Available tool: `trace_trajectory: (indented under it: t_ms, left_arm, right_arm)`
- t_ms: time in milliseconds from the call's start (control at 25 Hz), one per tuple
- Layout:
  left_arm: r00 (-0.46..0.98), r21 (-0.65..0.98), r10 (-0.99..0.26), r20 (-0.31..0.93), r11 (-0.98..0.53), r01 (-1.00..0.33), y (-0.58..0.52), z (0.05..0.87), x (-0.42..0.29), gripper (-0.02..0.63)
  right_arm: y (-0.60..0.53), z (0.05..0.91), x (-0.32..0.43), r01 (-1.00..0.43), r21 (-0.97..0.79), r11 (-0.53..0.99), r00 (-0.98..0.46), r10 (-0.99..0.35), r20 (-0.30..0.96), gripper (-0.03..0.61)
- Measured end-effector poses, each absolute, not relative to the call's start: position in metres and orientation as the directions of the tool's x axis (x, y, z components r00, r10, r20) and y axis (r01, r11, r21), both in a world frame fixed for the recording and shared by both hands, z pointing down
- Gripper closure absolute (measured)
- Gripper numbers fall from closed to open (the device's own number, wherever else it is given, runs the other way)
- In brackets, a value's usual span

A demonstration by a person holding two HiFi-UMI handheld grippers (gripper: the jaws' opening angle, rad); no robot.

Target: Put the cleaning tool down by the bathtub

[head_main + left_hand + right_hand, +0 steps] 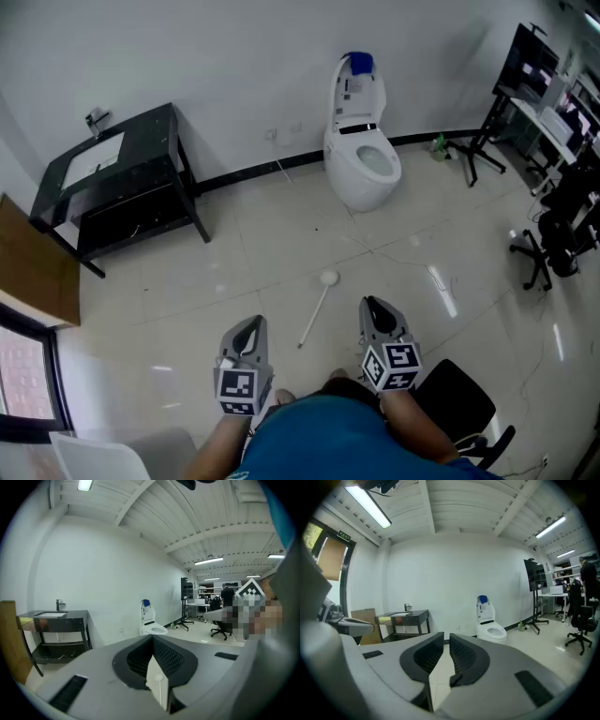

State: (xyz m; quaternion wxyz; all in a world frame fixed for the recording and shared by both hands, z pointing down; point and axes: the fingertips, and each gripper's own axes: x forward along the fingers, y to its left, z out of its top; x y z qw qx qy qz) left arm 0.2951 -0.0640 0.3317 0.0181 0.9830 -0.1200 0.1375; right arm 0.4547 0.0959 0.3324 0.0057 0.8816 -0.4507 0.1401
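White long-handled cleaning tool [317,311] lay loose on floor tiles [234,253] before the toilet [361,155], apparently already released, since the left gripper [249,326] was closed empty and the right gripper [373,307] narrowly parted, holding nothing.

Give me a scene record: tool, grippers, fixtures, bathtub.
tool: white, long-handled, lying on the floor, ahead of and between both grippers, held by neither
left gripper: jaws together, empty
right gripper: jaws slightly apart, nothing between them
fixtures: toilet and black sink stand, both against the wall
bathtub: not in view
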Motion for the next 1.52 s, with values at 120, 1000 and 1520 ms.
trace_trajectory:
  t_ms: [120, 1000, 1520]
  left_arm:
    - [0.930, -0.028, -0.266, 0.255, -0.963, -0.268, -0.076, 0.328, 0.313, 0.628]
    - [0.918, -0.032, -0.233, 0.321, -0.971, -0.235, -0.180, 0.621, 0.450, 0.627]
    - [0.898, -0.012, -0.216, 0.384, -0.973, -0.229, -0.232, 0.957, 0.469, 0.627]
  right_arm:
    - [0.088, 0.339, 0.476, -0.811, -0.114, -0.574, 0.534, -0.806, 0.256, 0.508]
    - [-0.032, 0.658, 0.601, -0.824, -0.080, -0.561, 0.476, -0.763, 0.438, 0.431]
    - [-0.080, 1.029, 0.629, -0.833, -0.102, -0.544, 0.392, -0.710, 0.585, 0.402]
